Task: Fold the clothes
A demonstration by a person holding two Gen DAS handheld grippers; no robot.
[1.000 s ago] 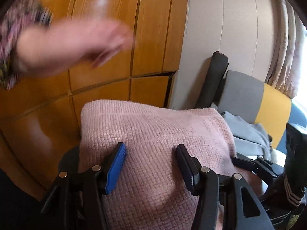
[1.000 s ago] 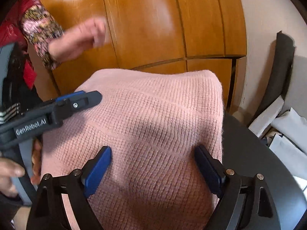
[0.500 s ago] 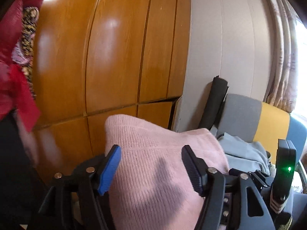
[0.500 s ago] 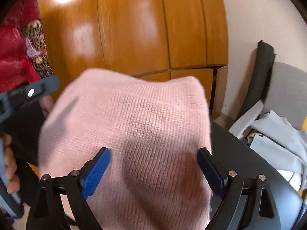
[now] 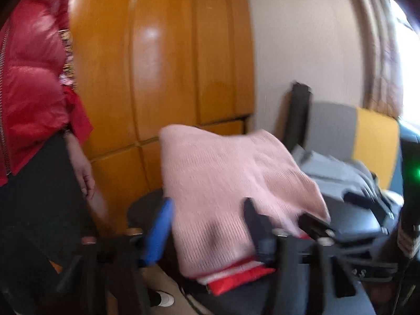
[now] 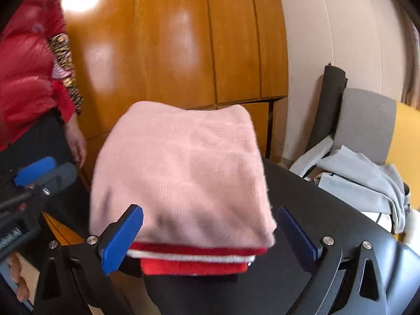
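Left wrist view first, and it's pretty blurry. The left gripper [image 5: 207, 225] has its fingers [image 5: 158, 232] spread, and they've just been closing in a bit; the near end of the folded pink knit sweater [image 5: 225, 183] sits between them, but the blue pad on the left side stands clear of it. Whether the dark pad on the other side is touching the knit is hard to call. The sweater lies on top of a folded red and white garment [image 5: 236, 275], and that stack sits at the near left corner of the dark round worktop [image 5: 362, 225]. Off to the left stands a person in a shiny red puffer jacket [image 5: 31, 84], one hand [image 5: 84, 173] hanging down beside the orange wooden cabinet [image 5: 168, 73]. At the right edge of the frame the other gripper's dark body shows with a green light.

Right wrist view is sharper. The right gripper [image 6: 210, 236] has its fingers [image 6: 122, 239] spread wide, having just opened further, and both blue pads stand apart from the stack, one on each side. The pink sweater lies flat and squared on the red and white garment, overhanging it slightly, near the worktop's left edge. Behind the worktop's far right edge there's a grey and yellow chair [image 6: 367, 123] with loose pale grey clothes [image 6: 362, 178] draped on it.
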